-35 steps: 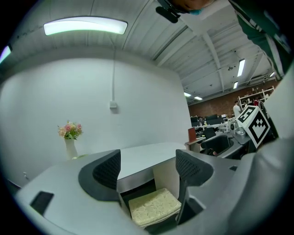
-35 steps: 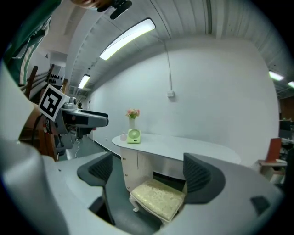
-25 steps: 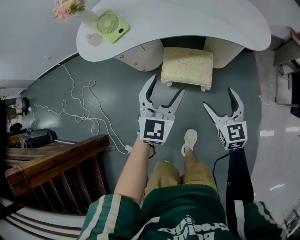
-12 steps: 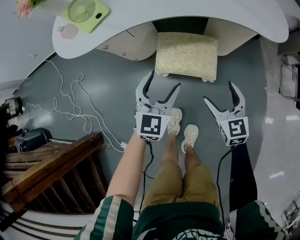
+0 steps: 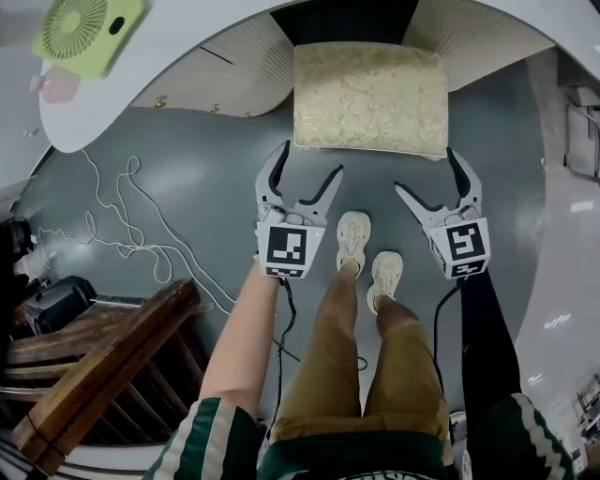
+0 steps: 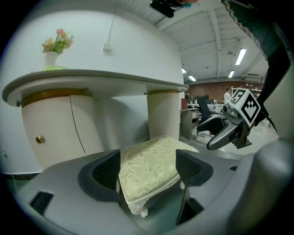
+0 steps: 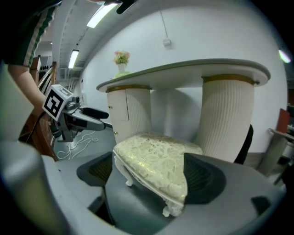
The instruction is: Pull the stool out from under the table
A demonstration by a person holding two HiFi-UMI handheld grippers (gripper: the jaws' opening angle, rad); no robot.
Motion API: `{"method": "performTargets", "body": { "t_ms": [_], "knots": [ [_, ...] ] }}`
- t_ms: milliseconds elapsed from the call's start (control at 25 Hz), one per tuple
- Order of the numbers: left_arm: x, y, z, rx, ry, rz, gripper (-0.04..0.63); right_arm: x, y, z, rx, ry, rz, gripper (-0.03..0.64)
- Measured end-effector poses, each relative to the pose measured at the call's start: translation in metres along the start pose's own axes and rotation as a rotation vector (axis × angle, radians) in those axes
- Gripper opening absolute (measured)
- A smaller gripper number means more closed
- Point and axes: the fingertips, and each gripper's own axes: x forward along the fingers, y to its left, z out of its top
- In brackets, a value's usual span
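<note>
The stool [image 5: 370, 98] has a cream brocade cushion and white carved legs. It stands on the grey floor, its far part under the white table [image 5: 141, 66]. My left gripper [image 5: 307, 161] is open just short of the stool's near left corner. My right gripper [image 5: 427, 172] is open just short of the near right corner. In the left gripper view, the stool [image 6: 147, 160] shows between the spread jaws of that gripper [image 6: 149, 167] without touching them. The right gripper view has the stool's [image 7: 156, 156] near corner between its own gripper's [image 7: 154, 176] jaws, again apart from them.
Ribbed white pedestals [image 5: 234, 75] flank the stool. A green fan [image 5: 89, 28] sits on the tabletop, and a flower vase [image 6: 53, 50]. A white cable [image 5: 122, 216] trails on the floor at left, near a wooden railing [image 5: 103, 356]. The person's shoes [image 5: 354, 239] stand between the grippers.
Both grippers have dropped low and moved in toward the stool, so they now look under the tabletop. The person has stepped closer. The stool has not moved.
</note>
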Motion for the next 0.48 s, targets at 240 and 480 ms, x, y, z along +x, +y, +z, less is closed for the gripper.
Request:
{"method": "performTargets", "body": {
  "t_ms": [240,480],
  "knots": [
    [0.026,0.011,-0.049,-0.018,0.055,-0.029,0.390,0.026,-0.027,-0.035,0.026,0.038,-0.084,0.523],
    [0.048,0.024,-0.084,-0.022,0.090,-0.014,0.400,0.037,-0.048,-0.074,0.033,0.082,-0.120,0.536]
  ]
}}
